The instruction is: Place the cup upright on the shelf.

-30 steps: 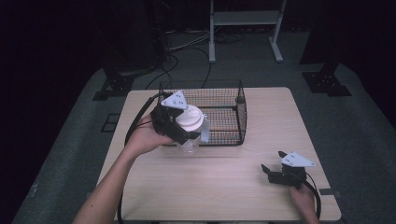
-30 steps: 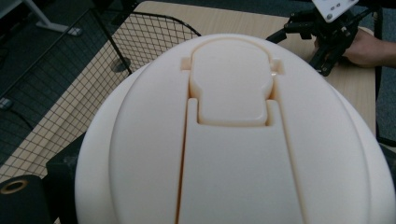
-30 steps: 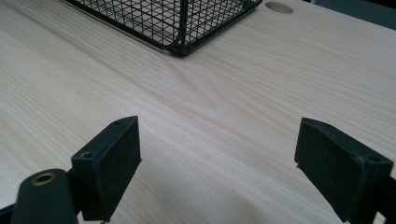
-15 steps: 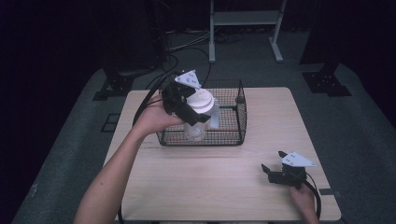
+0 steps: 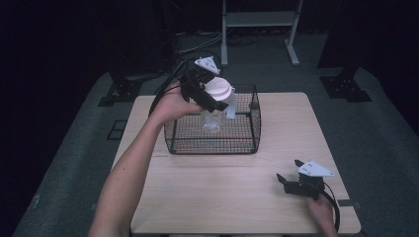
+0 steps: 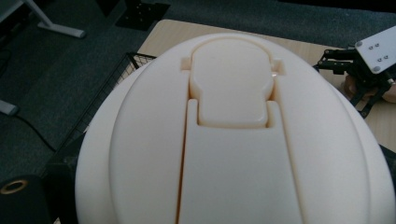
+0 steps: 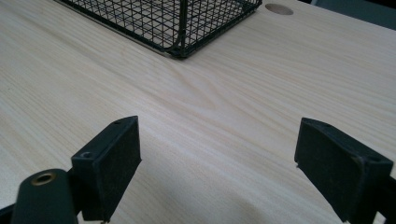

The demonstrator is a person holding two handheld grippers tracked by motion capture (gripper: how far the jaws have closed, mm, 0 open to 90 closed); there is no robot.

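A clear plastic jar (image 5: 211,118) with a cream flip-top lid (image 5: 218,89) hangs above the inside of a black wire basket (image 5: 212,149). My left gripper (image 5: 216,102) is shut on it just under the lid. In the left gripper view the lid (image 6: 233,140) hides the jaws, with the basket's rim (image 6: 116,88) beneath. Near the table's front right corner my right gripper (image 5: 289,171) rests open. Its own view has bare wood between the jaws of the right gripper (image 7: 217,168).
The basket stands at the back middle of the light wooden table (image 5: 222,197), and its near corner (image 7: 180,28) is ahead of the right gripper. A small round hole (image 7: 279,8) is in the tabletop. A white metal frame (image 5: 259,19) stands on the floor behind.
The left gripper has carried the jar up from the table in front of the basket, then back and right over the basket. The right gripper has stayed put.
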